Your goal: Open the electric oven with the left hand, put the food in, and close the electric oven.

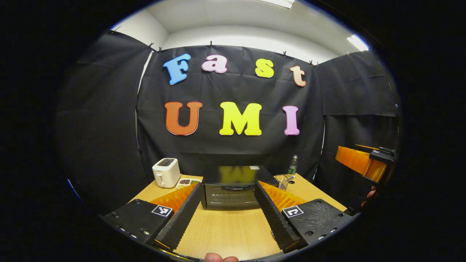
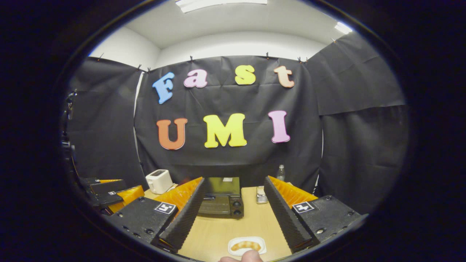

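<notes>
Both grippers gape empty: left gripper [image 1: 227, 207] faces closed oven [image 1: 235, 185], should hook door handle [image 1: 238, 188] squarely and pull down; right gripper [image 2: 233, 214] hovers over croissant plate [image 2: 247, 246].

A black electric oven [image 1: 233, 185] with a glossy top and a dark glass door sits on a light wood-grain table [image 1: 225, 233]. To its left stands a white toaster [image 1: 166, 172] with a dark slot on top, and beside that a pale tray [image 1: 187, 182] holding dark red and green bits. A clear bottle [image 1: 292, 165] with a green label stands to the oven's right. In the right gripper view, a golden-brown pastry [image 2: 246, 245] lies on a white plate [image 2: 262, 248], and a silver ribbed object [image 2: 261, 195] sits near the oven.
</notes>
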`<state>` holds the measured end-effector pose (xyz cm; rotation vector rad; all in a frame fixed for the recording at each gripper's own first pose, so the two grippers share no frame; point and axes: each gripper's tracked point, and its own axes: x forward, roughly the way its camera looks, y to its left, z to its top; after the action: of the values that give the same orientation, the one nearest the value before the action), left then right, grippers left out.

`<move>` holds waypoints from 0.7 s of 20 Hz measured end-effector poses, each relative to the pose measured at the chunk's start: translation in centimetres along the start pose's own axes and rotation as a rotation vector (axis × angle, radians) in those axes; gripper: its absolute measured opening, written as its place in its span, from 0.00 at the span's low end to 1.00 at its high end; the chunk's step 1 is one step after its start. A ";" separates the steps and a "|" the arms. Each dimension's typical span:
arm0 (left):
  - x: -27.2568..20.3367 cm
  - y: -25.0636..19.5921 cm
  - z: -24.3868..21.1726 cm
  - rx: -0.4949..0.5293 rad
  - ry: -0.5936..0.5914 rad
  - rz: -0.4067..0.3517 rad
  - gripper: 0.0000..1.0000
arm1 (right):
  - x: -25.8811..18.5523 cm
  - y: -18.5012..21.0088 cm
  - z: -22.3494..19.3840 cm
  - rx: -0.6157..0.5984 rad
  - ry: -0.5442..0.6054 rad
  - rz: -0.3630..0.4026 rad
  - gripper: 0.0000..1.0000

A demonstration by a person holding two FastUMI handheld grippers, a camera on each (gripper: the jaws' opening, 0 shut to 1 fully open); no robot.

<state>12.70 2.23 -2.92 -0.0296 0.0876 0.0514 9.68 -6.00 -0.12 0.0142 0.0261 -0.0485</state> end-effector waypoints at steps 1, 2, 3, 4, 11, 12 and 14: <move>1.3 -0.3 -0.4 -0.006 0.010 -0.003 0.94 | 0.9 -0.4 -0.2 0.005 0.004 0.000 0.97; 2.6 -0.8 -0.7 -0.014 0.022 -0.004 0.94 | 1.9 -1.0 -0.4 0.011 0.004 -0.004 0.97; 3.9 -1.1 -1.0 -0.009 0.031 -0.008 0.94 | 2.9 -1.5 -0.7 0.013 0.012 -0.005 0.97; 5.3 -1.1 -1.2 0.008 0.039 -0.007 0.94 | 4.0 -1.8 -1.3 0.019 0.021 0.003 0.97; 15.8 -1.5 -4.0 0.008 0.111 0.000 0.94 | 10.9 -4.5 -3.9 0.062 0.082 0.036 0.97; 17.1 -1.7 -4.7 0.001 0.128 -0.003 0.95 | 11.8 -5.0 -4.8 0.066 0.110 0.037 0.97; 19.6 -1.9 -6.2 -0.003 0.159 -0.004 0.94 | 13.0 -5.8 -5.7 0.092 0.149 0.040 0.97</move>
<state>31.78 1.09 -10.80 -0.0373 0.2461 0.0453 22.20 -12.34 -6.28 0.1099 0.1721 -0.0086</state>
